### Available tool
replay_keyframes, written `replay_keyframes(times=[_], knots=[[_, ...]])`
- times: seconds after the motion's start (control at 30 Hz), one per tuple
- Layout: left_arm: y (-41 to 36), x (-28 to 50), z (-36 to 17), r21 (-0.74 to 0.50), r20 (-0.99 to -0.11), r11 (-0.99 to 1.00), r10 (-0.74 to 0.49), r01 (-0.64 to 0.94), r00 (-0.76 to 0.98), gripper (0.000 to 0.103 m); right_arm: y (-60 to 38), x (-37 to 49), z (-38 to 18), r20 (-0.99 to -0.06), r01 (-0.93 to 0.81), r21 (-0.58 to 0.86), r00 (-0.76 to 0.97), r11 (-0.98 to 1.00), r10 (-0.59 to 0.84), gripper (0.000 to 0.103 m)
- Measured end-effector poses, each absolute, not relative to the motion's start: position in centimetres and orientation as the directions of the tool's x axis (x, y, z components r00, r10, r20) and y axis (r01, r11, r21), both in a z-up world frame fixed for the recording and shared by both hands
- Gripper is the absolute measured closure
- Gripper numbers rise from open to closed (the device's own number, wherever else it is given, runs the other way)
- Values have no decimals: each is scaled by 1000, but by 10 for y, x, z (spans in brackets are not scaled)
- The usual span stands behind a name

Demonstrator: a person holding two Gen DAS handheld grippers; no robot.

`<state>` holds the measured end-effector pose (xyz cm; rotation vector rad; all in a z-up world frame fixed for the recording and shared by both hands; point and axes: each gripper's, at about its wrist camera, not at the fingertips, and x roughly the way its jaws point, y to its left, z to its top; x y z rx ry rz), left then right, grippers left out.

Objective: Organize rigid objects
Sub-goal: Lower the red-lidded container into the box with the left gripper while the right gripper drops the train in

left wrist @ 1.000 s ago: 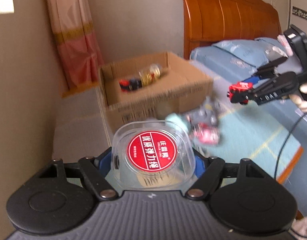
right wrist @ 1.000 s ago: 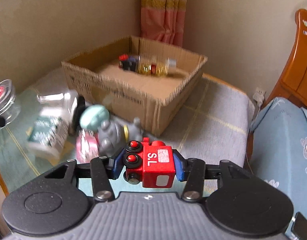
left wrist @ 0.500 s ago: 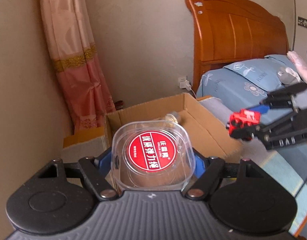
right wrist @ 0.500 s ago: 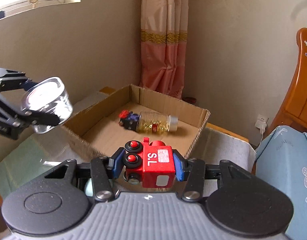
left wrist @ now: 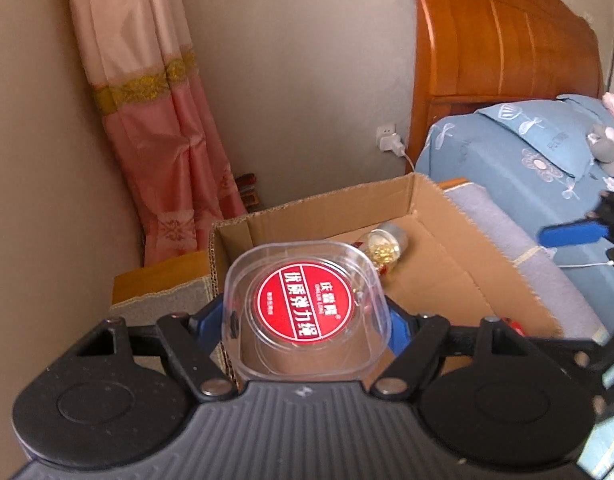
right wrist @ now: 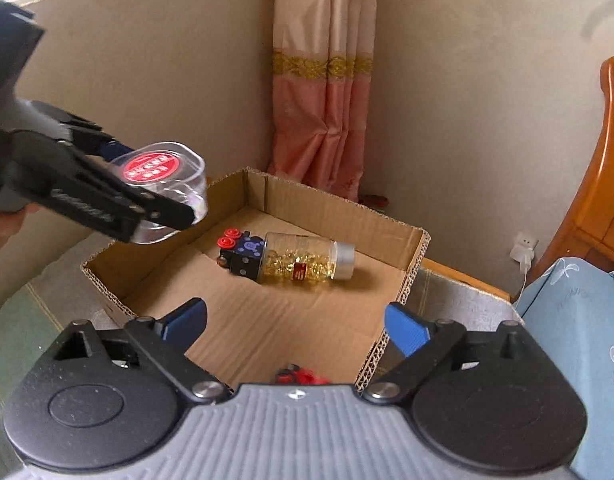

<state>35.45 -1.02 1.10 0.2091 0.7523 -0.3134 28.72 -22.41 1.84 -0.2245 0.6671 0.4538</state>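
My left gripper [left wrist: 305,320] is shut on a clear plastic container with a red round label [left wrist: 307,312] and holds it above the near left corner of the cardboard box [left wrist: 331,210]. The right wrist view shows that container [right wrist: 155,168] over the box's left rim [right wrist: 107,256]. My right gripper [right wrist: 297,322] hangs over the box's near edge with its jaws opening and nothing between them. The red toy train [right wrist: 303,376] lies below it inside the box. A bottle of yellow capsules [right wrist: 303,266] and a dark blue toy wagon [right wrist: 245,254] lie further back in the box.
The box sits on a table with a grey cloth [right wrist: 459,292] in a room corner. A pink curtain [right wrist: 327,92] hangs behind it. A wooden headboard [left wrist: 503,40] and blue bedding [left wrist: 519,152] are to the right. A plugged wall socket [right wrist: 525,246] is nearby.
Both grippers have moved forward over the cardboard box. The right jaws have opened and the red train has dropped out of them into the box. The left keeps its hold on the container.
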Motion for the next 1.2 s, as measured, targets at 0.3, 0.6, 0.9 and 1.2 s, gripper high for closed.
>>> replay_keyframes(times=[0.3,0.6,0.9,1.2], knots=[[-16,411,-4,64,-726,955,-155,290,670,26,-222,285,10,-663,-462,-49,678,886,317,4],[-6,428,-6,-7,-666,982,-144,187,732,8,-227,286,10,-661,-436,-28,683,900,310,0],[-7,389,17,21,-634,970,-175,243,753,3,-229,273,14,-665,-404,29,675,914,320,0],[3,320,42,54,-586,970,-162,238,794,1,-223,236,22,-672,-330,-8,701,944,239,0]])
